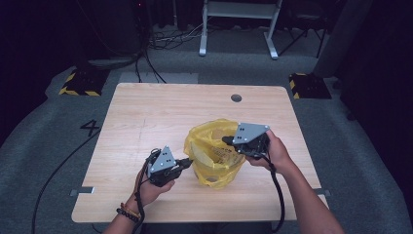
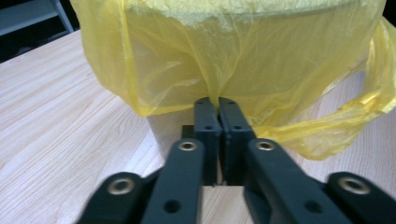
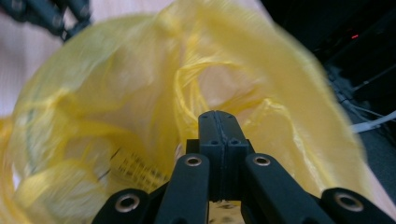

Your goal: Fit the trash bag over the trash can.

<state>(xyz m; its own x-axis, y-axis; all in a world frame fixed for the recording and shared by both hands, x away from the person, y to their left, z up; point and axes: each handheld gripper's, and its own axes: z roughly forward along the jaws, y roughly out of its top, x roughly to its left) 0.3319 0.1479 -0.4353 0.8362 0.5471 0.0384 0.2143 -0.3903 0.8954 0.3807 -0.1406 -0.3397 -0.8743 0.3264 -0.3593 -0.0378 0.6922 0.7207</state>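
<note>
A thin yellow plastic bag (image 1: 214,146) stands open in the middle of the wooden table (image 1: 141,117), draped over a pale container (image 2: 163,133) whose side shows under the film. My left gripper (image 1: 187,162) is at the bag's left side, shut on a fold of the yellow bag (image 2: 233,51) where the film gathers at its tips (image 2: 214,100). My right gripper (image 1: 225,140) is over the bag's right rim. Its jaws (image 3: 217,114) are shut, and folds of the bag (image 3: 93,116) run in to their tips. That view is blurred.
A dark round hole (image 1: 236,98) sits near the table's far edge. Behind the table stand a white frame (image 1: 238,24) and two black-and-yellow blocks (image 1: 80,83) (image 1: 309,85) on the grey floor. The left gripper (image 3: 51,16) appears beyond the bag.
</note>
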